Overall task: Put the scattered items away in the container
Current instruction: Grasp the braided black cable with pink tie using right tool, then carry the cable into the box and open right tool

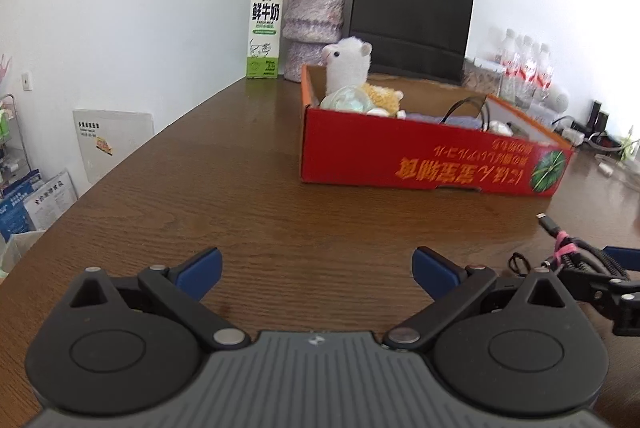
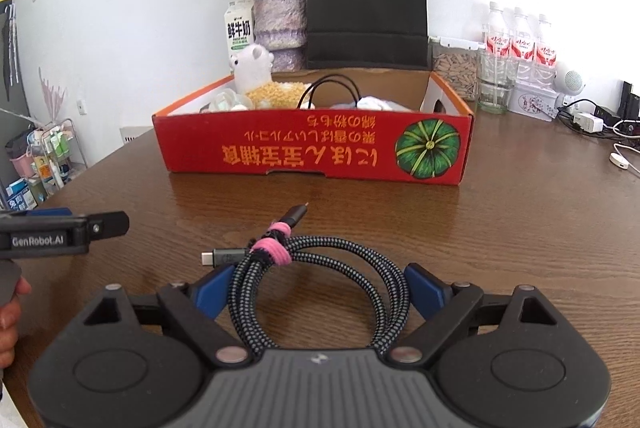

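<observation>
Coiled cable (image 2: 320, 280) between right gripper (image 2: 320, 292) (open), box (image 2: 312, 151) beyond

My left wrist camera looks low across the table (image 1: 240, 187) toward the box (image 1: 420, 155), seen from its left. My right wrist camera faces the box (image 2: 312, 147) squarely, nearer. Both share box, vase (image 1: 312, 23), bag (image 1: 412, 15).

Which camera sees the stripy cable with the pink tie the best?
The right wrist view. The whole coiled cable lies on the table between the open right gripper, with both plugs and the pink tie clear. The left wrist view catches only its end at the right edge, beside the open left gripper.
</observation>
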A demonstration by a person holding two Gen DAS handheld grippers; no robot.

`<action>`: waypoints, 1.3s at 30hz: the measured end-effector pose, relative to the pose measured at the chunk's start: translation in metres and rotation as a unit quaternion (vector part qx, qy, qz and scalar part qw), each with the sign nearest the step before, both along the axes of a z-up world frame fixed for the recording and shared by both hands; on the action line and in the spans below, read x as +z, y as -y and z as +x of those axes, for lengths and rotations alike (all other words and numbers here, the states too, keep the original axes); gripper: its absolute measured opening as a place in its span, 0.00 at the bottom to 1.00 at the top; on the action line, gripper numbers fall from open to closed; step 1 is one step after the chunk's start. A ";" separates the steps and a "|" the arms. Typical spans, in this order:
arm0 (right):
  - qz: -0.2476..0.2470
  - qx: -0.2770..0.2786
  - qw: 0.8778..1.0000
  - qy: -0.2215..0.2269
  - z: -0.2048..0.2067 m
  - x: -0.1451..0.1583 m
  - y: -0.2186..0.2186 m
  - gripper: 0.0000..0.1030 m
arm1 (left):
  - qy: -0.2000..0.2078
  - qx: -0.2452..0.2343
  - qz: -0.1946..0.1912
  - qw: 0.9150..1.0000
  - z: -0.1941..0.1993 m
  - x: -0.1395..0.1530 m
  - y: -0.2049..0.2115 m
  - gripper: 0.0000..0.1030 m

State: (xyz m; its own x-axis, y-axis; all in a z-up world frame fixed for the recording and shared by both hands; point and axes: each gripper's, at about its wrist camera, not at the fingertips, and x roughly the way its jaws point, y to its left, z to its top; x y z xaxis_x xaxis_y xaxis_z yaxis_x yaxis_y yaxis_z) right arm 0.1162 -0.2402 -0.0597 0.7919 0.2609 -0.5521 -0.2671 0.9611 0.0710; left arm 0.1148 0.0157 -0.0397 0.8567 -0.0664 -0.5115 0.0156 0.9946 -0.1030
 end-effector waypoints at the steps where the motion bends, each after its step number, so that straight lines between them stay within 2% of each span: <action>1: 0.001 -0.001 1.000 0.004 0.001 0.003 0.001 0.87 | 0.003 -0.003 -0.008 1.000 0.001 0.004 0.000 1.00; 9: 0.010 -0.001 0.999 0.048 0.014 0.030 0.004 0.87 | 0.051 -0.018 -0.008 0.998 0.016 0.043 0.018 1.00; 16: 0.014 -0.005 0.995 0.099 0.038 0.062 0.001 0.87 | 0.070 -0.039 -0.020 0.997 0.043 0.067 0.038 1.00; 20: 0.013 -0.013 0.992 0.122 0.057 0.076 -0.002 0.87 | 0.094 -0.033 -0.021 0.995 0.063 0.082 0.047 1.00; 27: 0.005 -0.016 0.989 0.144 0.094 0.092 -0.008 0.87 | 0.103 -0.019 -0.042 0.994 0.104 0.099 0.050 1.00; 34: 0.005 -0.027 0.987 0.158 0.149 0.097 -0.015 0.87 | 0.110 -0.004 -0.028 0.994 0.159 0.108 0.058 1.00; 37: 0.023 -0.043 0.988 0.148 0.171 0.084 -0.010 0.88 | 0.110 0.004 -0.043 0.993 0.174 0.095 0.054 1.00; 39: 0.016 -0.036 0.991 0.128 0.184 0.072 -0.009 0.87 | 0.095 0.010 -0.046 0.994 0.185 0.086 0.052 1.00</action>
